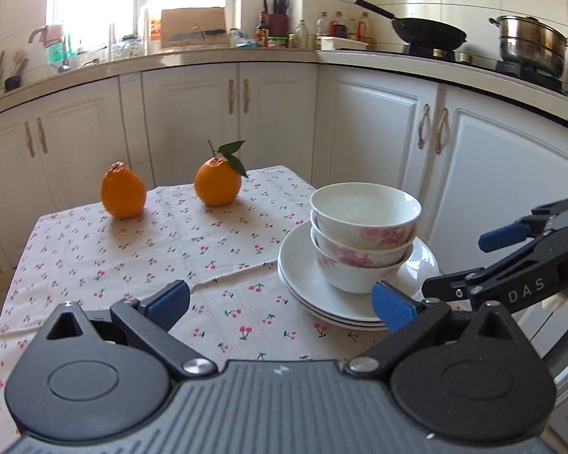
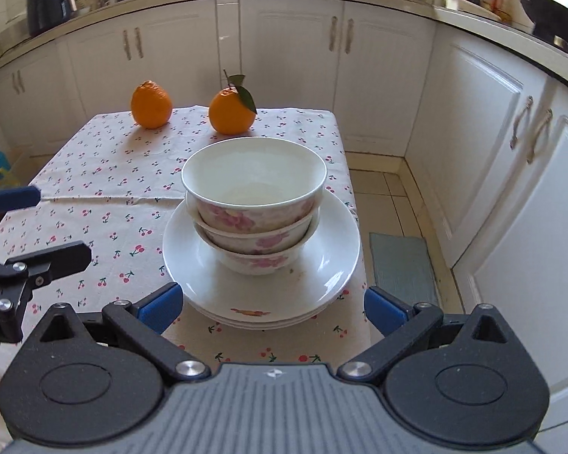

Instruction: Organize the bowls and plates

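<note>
White kitchen cabinets (image 2: 291,56) and a long counter (image 1: 216,58) ring a small table (image 1: 94,257) covered with a cherry-print cloth. On that cloth, toward its right edge, stands my stack: three bowls (image 2: 253,196) with pink flowers nested one in another, sitting on a pile of white plates (image 2: 261,265). The bowls rest a little off the plates' centre, toward the far side. Two oranges (image 2: 150,104) sit at the far end of the table, well apart from the stack; the right one carries a stem and green leaves.

My left gripper (image 1: 282,302) has its jaws spread wide, with nothing between them but bare cloth. Its right blue pad overlaps the near rim of the plates in the left wrist view; I cannot tell whether it touches. My right gripper (image 2: 270,304) is likewise spread wide and empty, pointing down at the stack from the near side, its blue pads flanking the front edge of the plates without pressing on them.

A black wok (image 1: 424,30) and a steel pot (image 1: 530,43) stand on the stove at the right.
</note>
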Demonstrator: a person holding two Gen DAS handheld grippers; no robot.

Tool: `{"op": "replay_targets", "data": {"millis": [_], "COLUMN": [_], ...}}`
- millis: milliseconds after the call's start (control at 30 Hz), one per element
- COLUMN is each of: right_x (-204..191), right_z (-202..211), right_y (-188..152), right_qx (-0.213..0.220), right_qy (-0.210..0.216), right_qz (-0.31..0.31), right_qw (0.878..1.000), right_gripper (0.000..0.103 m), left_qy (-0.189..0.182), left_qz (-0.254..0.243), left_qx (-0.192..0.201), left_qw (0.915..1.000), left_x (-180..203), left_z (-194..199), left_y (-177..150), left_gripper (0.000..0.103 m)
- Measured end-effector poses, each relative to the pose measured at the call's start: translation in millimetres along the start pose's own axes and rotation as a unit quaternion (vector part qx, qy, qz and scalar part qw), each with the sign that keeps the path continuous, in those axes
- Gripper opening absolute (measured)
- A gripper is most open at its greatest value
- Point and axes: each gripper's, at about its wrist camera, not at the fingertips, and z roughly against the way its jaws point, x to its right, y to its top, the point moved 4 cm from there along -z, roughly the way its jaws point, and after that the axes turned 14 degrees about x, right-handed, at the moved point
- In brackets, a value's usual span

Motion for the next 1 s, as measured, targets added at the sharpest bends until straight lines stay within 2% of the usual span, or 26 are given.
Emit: {"op": "replay_targets", "data": {"millis": [167,433,1000], "right_x": [-8,-20,-30], "right_z": [11,28,45], "right_y": [-5,-8,0], "right_qx": [0.017,0.029,0.053], "right_qy": [-0.053,-0.064,-0.08], "right_qz": [-0.013,-0.042,-0.031], "right_qw": [0.998,0.997,0.995], "right_gripper": [0.103,0.103,0.103], "left_qy": [0.052,0.102,0.121], "left_qz": [0.013,0.004,0.012], "left_qx": [-0.007,-0.021,-0.017], "left_qw": [0.9986,0.9946,0.9924], "left_x": [-2,3,3], "left_z": [17,30,40], "left_y": [-7,-3,5], "left_gripper": [0.102,0.102,0.102]}}
